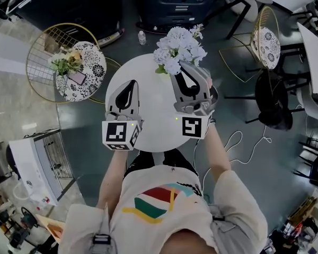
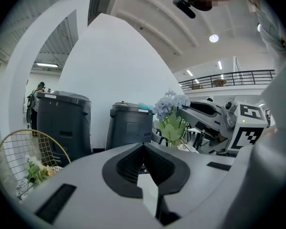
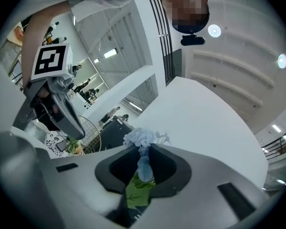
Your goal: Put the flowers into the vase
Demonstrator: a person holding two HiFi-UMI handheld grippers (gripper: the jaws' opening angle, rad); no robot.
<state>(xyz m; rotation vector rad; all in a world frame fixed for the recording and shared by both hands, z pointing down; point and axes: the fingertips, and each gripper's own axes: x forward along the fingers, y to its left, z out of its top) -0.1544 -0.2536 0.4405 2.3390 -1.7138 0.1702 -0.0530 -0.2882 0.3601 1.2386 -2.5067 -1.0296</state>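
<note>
On our right gripper (image 3: 143,168) the jaws sit nearly together, pinching the leafy green stems of a bunch of pale blue ruffled flowers (image 3: 141,138). We judge it light, floppy and easily crushed, best held low on the stems. Its long axis follows the jaws, with the blooms just past the tips pointing away from us; the jaws of our left gripper (image 2: 145,171) are closed on nothing.

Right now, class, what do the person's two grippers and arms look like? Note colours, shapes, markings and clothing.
Both the left gripper and right gripper are light grey shells with black teardrop-shaped jaw linings. Each carries a white cube printed with black square markers. The person wears a white short-sleeved T-shirt with red, green and yellow stripes.
</note>
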